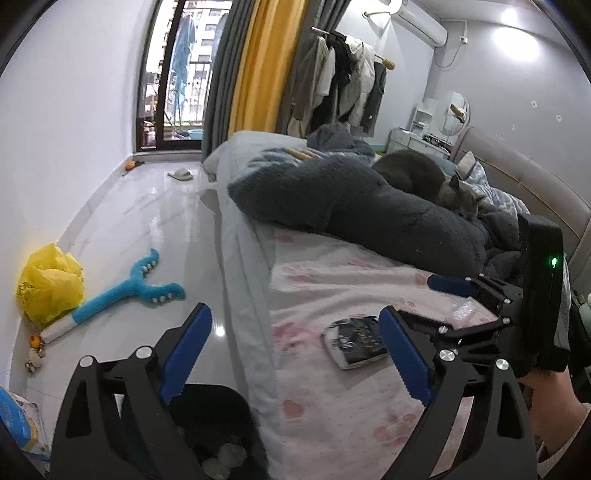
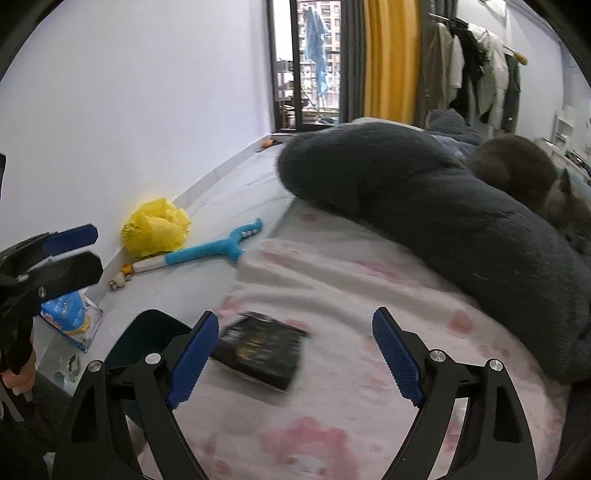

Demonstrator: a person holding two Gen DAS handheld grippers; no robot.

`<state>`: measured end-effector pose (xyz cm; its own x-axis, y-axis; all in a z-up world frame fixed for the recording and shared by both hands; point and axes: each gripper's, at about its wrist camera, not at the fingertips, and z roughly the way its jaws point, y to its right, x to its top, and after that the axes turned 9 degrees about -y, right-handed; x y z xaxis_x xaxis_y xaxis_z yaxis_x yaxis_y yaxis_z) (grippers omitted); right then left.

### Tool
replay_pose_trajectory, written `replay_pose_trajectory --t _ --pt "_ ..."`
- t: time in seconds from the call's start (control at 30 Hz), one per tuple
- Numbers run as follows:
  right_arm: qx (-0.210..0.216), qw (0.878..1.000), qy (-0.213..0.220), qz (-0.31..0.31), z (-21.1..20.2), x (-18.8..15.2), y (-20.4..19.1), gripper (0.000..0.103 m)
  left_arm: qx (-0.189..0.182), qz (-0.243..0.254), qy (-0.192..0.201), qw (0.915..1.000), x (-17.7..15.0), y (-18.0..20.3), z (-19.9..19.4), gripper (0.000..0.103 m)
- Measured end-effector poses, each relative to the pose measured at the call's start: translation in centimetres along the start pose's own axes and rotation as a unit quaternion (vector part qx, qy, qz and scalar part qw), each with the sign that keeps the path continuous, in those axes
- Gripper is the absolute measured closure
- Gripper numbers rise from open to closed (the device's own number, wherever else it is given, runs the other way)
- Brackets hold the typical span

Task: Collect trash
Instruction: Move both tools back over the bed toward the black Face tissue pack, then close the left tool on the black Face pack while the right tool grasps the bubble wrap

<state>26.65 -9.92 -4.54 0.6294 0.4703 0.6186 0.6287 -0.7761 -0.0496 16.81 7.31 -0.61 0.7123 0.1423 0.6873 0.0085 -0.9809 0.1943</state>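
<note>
Black bin [image 1: 221, 417] half hidden behind left hand-held gripper [image 1: 295, 354].

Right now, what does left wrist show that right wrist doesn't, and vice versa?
Only left wrist: slipper on the floor, clear wrapper on the sheet, air conditioner, mirror.

Only right wrist: nothing distinct that I can name.

Both: black book on the bed, grey cat, yellow bag, blue toy, dark bin, both grippers open.

The pink bed sheet [image 2: 332, 280] lies open around the black packet [image 2: 258, 350]; the grey blanket roll [image 2: 424, 206] and cat [image 1: 458, 195] block the far side.
</note>
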Motion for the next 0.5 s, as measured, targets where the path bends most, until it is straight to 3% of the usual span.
replay_pose_trajectory --t 0.5 --pt "-0.052 0.997 -0.018 0.056 -0.8 -1.2 8.6 0.017 -0.007 0.047 -0.075 0.9961 -0.8 5.7 7.9 0.009"
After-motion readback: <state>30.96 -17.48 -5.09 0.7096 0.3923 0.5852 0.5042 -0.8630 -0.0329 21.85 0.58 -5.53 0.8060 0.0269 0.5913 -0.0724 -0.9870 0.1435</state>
